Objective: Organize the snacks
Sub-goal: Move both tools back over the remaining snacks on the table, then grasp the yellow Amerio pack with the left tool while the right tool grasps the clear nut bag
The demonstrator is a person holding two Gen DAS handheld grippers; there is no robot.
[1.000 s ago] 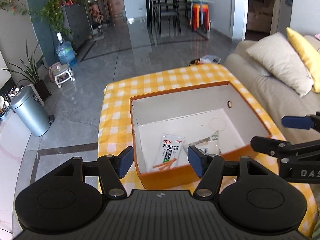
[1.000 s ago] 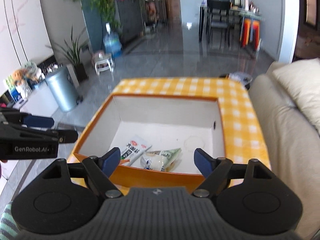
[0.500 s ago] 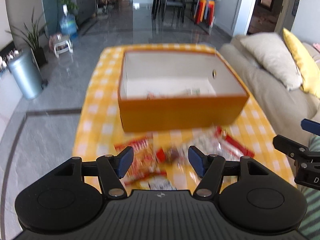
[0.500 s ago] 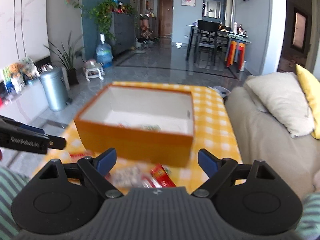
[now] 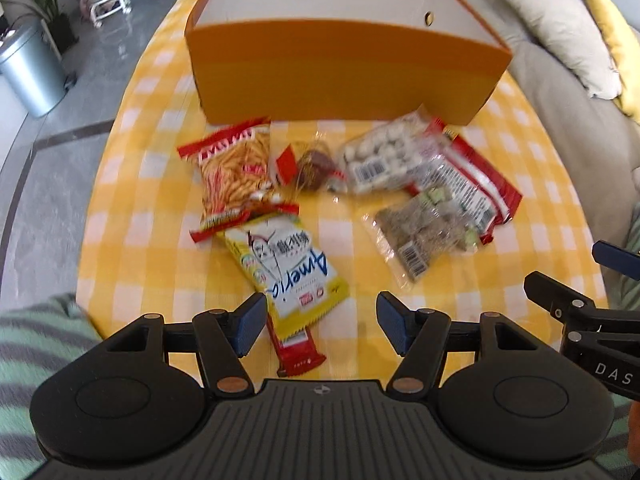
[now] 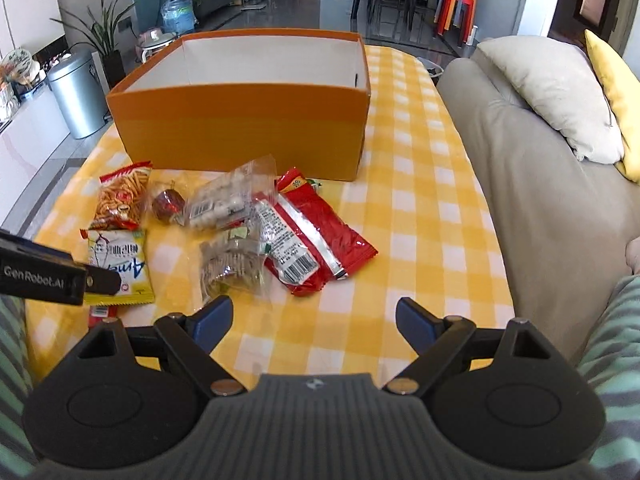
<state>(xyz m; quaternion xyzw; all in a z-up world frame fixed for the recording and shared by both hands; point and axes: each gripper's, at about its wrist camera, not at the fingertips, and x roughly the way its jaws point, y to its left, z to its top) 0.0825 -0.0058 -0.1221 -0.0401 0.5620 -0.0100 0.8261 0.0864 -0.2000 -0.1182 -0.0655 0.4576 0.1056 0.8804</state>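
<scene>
An orange box (image 5: 340, 76) (image 6: 240, 132) stands at the far side of the yellow checked table; its inside is hidden. Several snack packets lie in front of it: a yellow-white packet (image 5: 286, 268) (image 6: 120, 262), a red strip-snack bag (image 5: 234, 168) (image 6: 120, 196), a clear bag of white balls (image 5: 380, 156) (image 6: 224, 200), a clear bag of brown pieces (image 5: 424, 232) (image 6: 232, 264), a red packet (image 6: 324, 232). My left gripper (image 5: 322, 322) is open and empty, just short of the yellow-white packet. My right gripper (image 6: 314, 320) is open and empty, near the table's front edge.
A beige sofa (image 6: 532, 184) with cushions runs along the table's right side. A silver bin (image 6: 78, 92) and a plant (image 6: 108, 40) stand on the floor to the left. A small red bar (image 5: 298, 352) lies under the yellow-white packet. My striped sleeves show at the frame edges.
Both grippers have pulled back from above the box toward the near edge of the table and tilted down, so the loose packets in front of the box now show. Both stay open.
</scene>
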